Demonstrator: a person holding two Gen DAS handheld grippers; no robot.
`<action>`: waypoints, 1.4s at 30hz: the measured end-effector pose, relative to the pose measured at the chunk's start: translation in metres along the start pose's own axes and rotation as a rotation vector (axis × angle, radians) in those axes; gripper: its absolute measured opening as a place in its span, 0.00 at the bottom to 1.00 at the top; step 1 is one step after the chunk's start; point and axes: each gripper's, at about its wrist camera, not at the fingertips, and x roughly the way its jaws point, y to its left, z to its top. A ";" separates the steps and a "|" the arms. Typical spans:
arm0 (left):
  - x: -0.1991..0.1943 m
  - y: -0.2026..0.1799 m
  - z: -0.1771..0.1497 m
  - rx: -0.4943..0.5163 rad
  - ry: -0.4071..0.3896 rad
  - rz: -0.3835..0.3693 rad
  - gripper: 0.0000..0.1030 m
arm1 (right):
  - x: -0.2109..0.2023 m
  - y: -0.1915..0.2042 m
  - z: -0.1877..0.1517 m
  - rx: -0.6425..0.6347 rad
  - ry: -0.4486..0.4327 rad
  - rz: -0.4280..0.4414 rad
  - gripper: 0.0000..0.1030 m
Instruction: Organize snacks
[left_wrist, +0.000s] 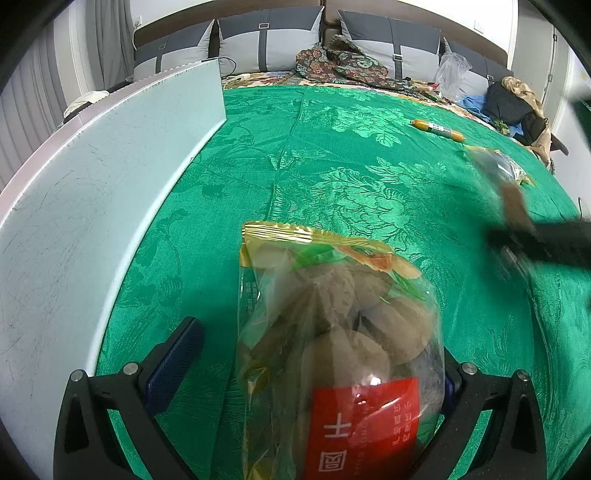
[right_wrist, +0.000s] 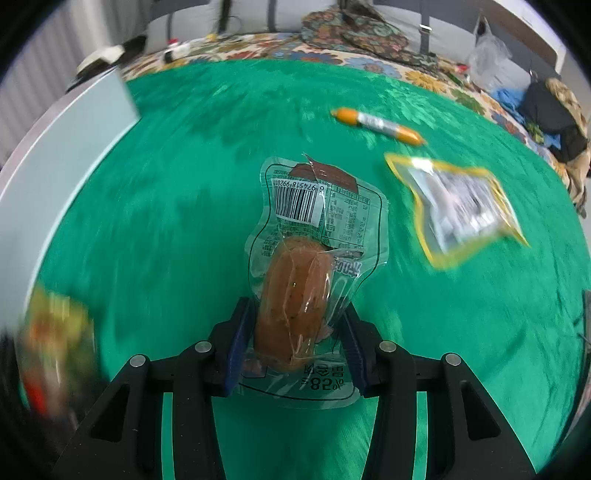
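Observation:
A clear bag of brown round cakes (left_wrist: 332, 325) with a gold top edge and a red label lies on the green cloth (left_wrist: 332, 155). It sits between the fingers of my left gripper (left_wrist: 319, 339). The left blue pad (left_wrist: 177, 358) stands apart from the bag and the other pad is hidden behind it. In the right wrist view my right gripper (right_wrist: 295, 310) is shut on a clear vacuum packet (right_wrist: 314, 229) with a brown meat piece inside. That packet looks sharp while the cloth around it is blurred. The right gripper shows as a dark blur (left_wrist: 535, 243) in the left wrist view.
A pale flat board (left_wrist: 92, 221) stands along the left edge of the cloth. An orange sausage stick (right_wrist: 376, 123) and a yellow-edged packet (right_wrist: 461, 206) lie further back on the right. Pillows, clothes and a plastic bag (left_wrist: 452, 72) line the far side.

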 end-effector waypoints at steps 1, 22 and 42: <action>0.000 0.000 0.000 0.000 0.000 0.000 1.00 | -0.005 -0.004 -0.010 -0.010 -0.001 0.002 0.47; 0.000 0.001 0.000 0.001 -0.001 -0.001 1.00 | -0.048 -0.056 -0.125 0.086 -0.193 -0.063 0.78; -0.001 0.001 -0.001 0.001 -0.003 -0.002 1.00 | -0.048 -0.057 -0.130 0.093 -0.193 -0.065 0.80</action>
